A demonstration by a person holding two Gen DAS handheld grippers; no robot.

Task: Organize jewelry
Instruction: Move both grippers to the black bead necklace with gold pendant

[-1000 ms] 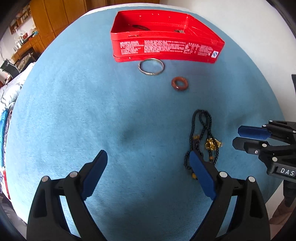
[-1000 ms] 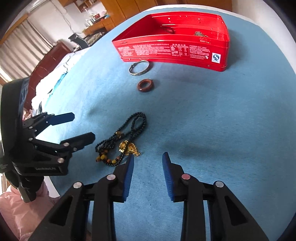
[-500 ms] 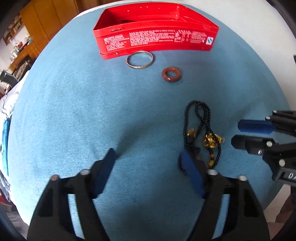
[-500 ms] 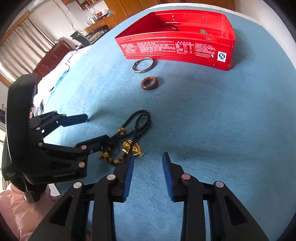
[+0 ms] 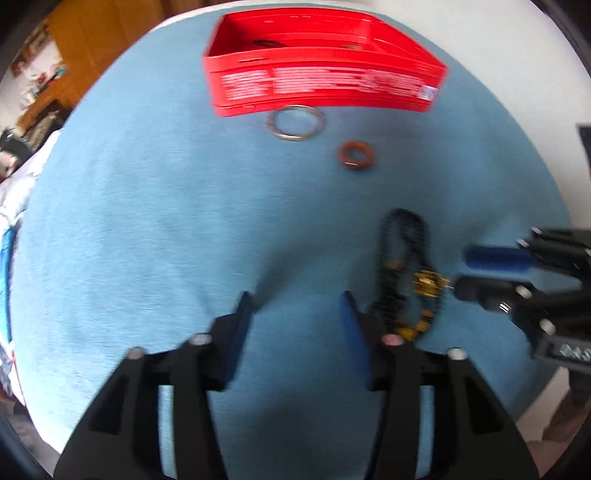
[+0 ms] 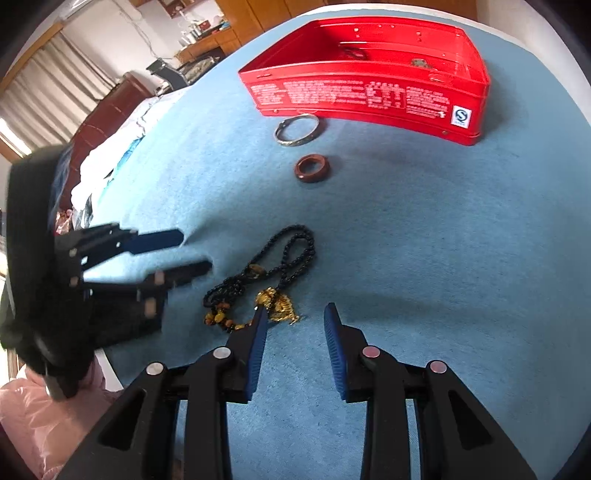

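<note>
A black bead necklace [image 6: 280, 266] with a gold pendant [image 6: 277, 304] lies on the blue cloth; it also shows in the left wrist view [image 5: 406, 269]. A silver bangle [image 6: 297, 130] and a brown ring [image 6: 312, 168] lie further off, in front of an open red tin [image 6: 369, 94] that holds a few small pieces. My right gripper [image 6: 295, 314] is open and empty, its left finger beside the pendant. My left gripper [image 5: 295, 299] is open and empty, just left of the necklace.
The blue cloth [image 6: 443, 258] covers a round table; its edge falls away at the near left. A bed and wooden furniture [image 6: 207, 33] stand beyond. In the left wrist view the tin [image 5: 321, 85], bangle [image 5: 295, 123] and ring [image 5: 356, 155] appear blurred.
My left gripper's jaws have narrowed and it has shifted toward the necklace. My right gripper has edged forward, closer to the pendant. The jewelry has not moved.
</note>
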